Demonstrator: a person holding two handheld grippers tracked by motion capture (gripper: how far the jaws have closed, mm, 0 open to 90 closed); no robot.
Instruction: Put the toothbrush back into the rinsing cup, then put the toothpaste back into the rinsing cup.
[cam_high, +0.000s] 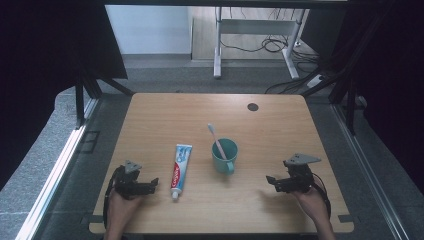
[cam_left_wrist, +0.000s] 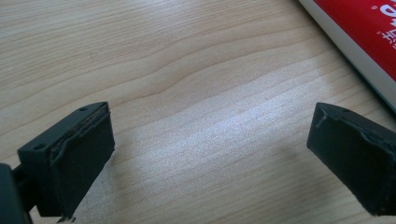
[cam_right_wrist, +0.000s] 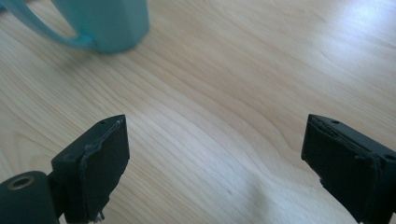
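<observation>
A teal mug (cam_high: 224, 154) stands near the middle of the wooden table (cam_high: 160, 115), with a pink toothbrush (cam_high: 216, 140) leaning in it, bristles up. Left of the mug lies a white, red and blue toothpaste tube (cam_high: 180, 170), cap toward the front edge. My left gripper (cam_high: 152, 184) rests low at the front left, just left of the tube, open with bare wood between its jaws; the tube's red side (cam_left_wrist: 369, 32) crosses the top right corner of the left gripper view. My right gripper (cam_high: 271, 181) is at the front right, open and holding nothing. The mug's base and handle (cam_right_wrist: 100, 25) lie beyond it.
A small dark round disc (cam_high: 252, 107) sits near the table's far right edge. Beyond the table is grey floor, a white desk frame (cam_high: 217, 45) and loose cables (cam_high: 272, 46). Dark curtains hang on both sides.
</observation>
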